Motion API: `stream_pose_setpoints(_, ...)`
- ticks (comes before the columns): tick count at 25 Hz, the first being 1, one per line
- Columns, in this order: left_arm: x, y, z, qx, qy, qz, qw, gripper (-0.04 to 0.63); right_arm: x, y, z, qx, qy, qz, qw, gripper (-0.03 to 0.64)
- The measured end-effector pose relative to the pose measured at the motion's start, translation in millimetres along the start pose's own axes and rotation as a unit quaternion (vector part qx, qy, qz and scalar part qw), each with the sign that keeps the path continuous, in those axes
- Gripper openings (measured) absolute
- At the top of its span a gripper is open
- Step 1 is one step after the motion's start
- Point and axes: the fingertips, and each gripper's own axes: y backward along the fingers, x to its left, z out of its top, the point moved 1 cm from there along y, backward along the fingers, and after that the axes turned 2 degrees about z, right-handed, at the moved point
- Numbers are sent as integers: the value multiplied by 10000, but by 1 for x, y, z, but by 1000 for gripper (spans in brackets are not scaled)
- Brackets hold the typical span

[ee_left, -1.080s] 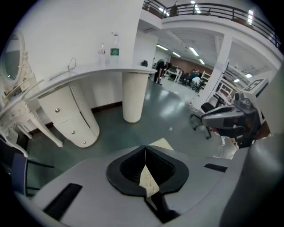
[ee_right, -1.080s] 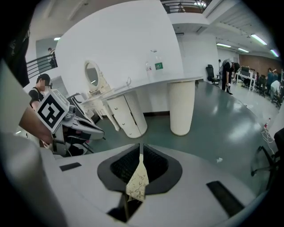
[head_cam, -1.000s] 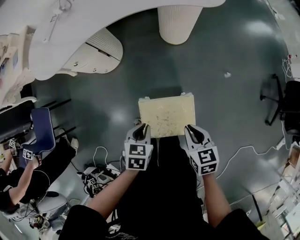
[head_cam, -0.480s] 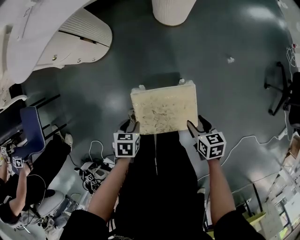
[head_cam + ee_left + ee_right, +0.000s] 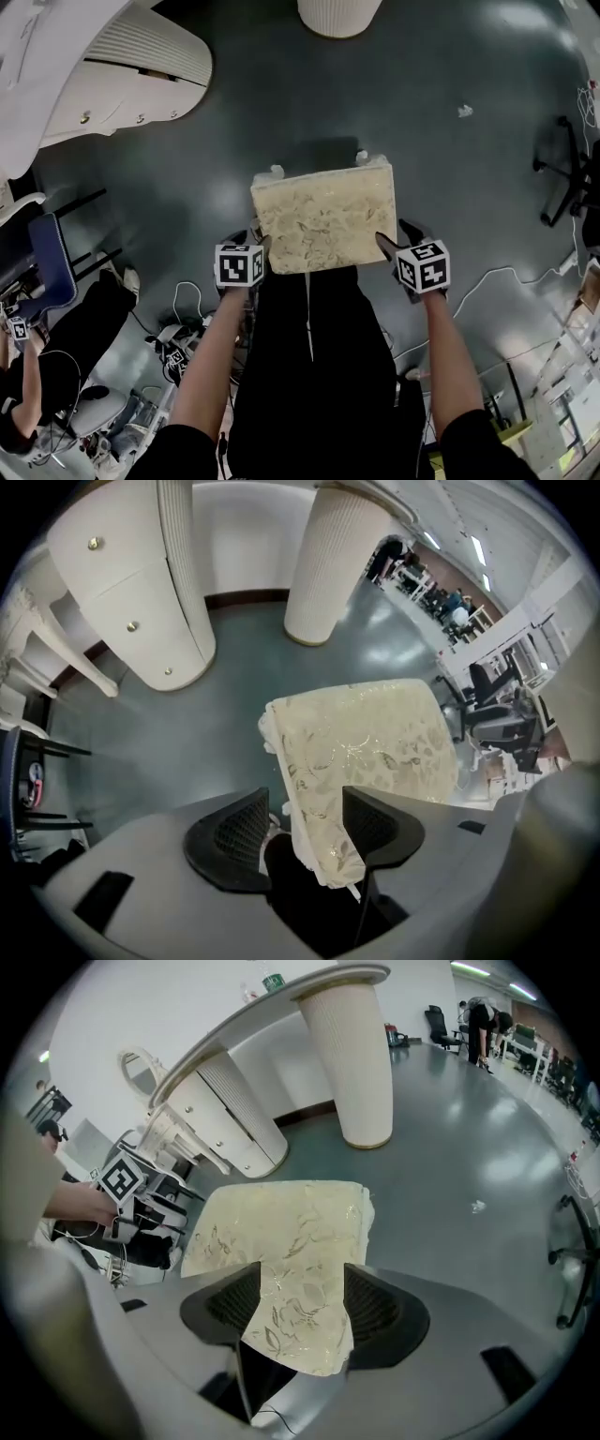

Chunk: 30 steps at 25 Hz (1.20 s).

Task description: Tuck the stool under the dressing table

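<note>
The stool [image 5: 323, 225] has a cream, leaf-patterned cushion and stands on the dark floor in front of me in the head view. My left gripper [image 5: 255, 246] is at its near left corner and my right gripper [image 5: 389, 242] at its near right corner, both pointing steeply down. In the left gripper view the jaws of my left gripper [image 5: 305, 801] are opening, with the cushion [image 5: 361, 752] corner against the right pad and a gap at the left pad. My right gripper [image 5: 302, 1279] is opening too, the cushion [image 5: 281, 1232] corner lying between its pads. The white dressing table [image 5: 56, 56] is at the upper left.
The table's ribbed leg [image 5: 337, 14] and drawer pedestal [image 5: 131, 84] stand beyond the stool. A seated person [image 5: 37, 375], a blue chair [image 5: 52, 262] and cables [image 5: 178, 347] are at the left. An office chair [image 5: 572, 178] stands at the right, with a paper scrap [image 5: 465, 111] on the floor.
Both grippers have dropped from above the stool's near edge to its two near corners. Their jaws have gone from shut to open around the cushion.
</note>
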Motion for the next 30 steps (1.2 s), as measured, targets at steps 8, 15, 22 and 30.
stream_pose_setpoints(8,-6,-24,4,-48,488,-454,9978,299,-25,-32,-5,217,-244,-43,9995,249)
stream_pose_setpoints(15,-10,-39,6,59,803,-685,9944,370,-35,-50,-12,343,-663,285,9968,267)
stream_pose_setpoints(22,-7,-49,6,108,1059,-963,9896,393,-41,-58,-14,283,-897,725,9929,285)
stream_pose_setpoints(30,-8,-56,2,151,1443,-1464,9785,420,-42,-63,-13,367,-847,960,9911,296)
